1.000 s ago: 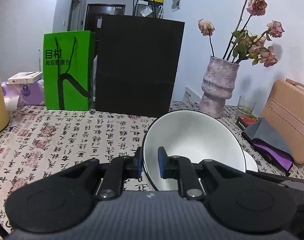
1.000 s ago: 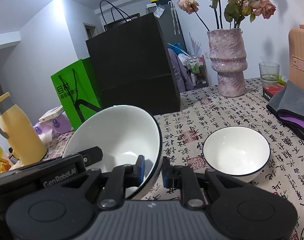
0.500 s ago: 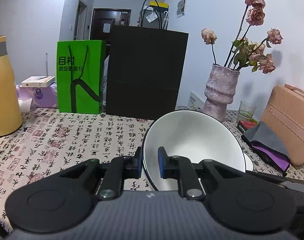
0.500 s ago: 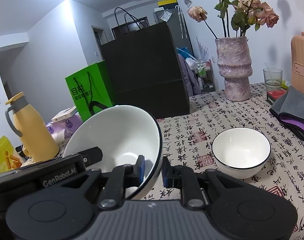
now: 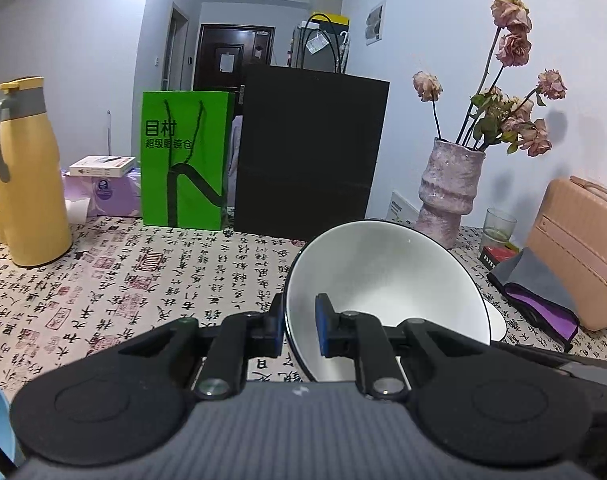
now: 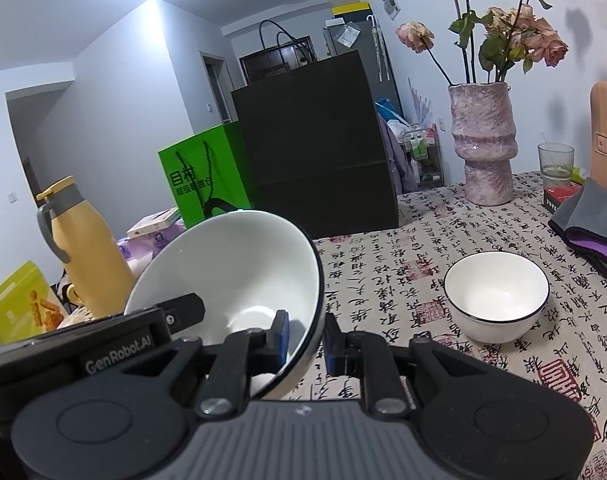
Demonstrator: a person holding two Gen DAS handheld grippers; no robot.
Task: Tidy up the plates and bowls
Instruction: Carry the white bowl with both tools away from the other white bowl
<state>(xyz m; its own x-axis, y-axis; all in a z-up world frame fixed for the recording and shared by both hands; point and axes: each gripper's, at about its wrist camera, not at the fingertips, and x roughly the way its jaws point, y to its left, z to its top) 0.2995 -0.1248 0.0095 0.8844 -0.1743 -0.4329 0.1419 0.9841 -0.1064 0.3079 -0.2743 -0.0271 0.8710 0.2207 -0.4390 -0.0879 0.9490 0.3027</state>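
A large white bowl with a dark rim (image 5: 383,280) hangs tilted above the patterned tablecloth (image 5: 163,280). My left gripper (image 5: 299,320) is shut on its left rim. In the right wrist view the same bowl (image 6: 231,272) has my right gripper (image 6: 305,338) shut on its right rim, and the left gripper's body (image 6: 119,354) shows at its far side. A smaller white bowl (image 6: 497,300) stands upright on the cloth to the right. In the left wrist view only the small bowl's edge (image 5: 497,322) peeks out behind the big one.
At the table's back stand a green paper bag (image 5: 183,160), a black paper bag (image 5: 309,152) and a pink vase of dried roses (image 5: 449,192). A yellow flask (image 5: 25,176) is at the left. A glass (image 6: 555,160), a folded grey-purple cloth (image 6: 591,220) and a beige case (image 5: 579,240) are at the right.
Both grippers have drawn back and risen slightly with the large bowl held between them. The yellow flask has come into the left view, and the small bowl looks farther away.
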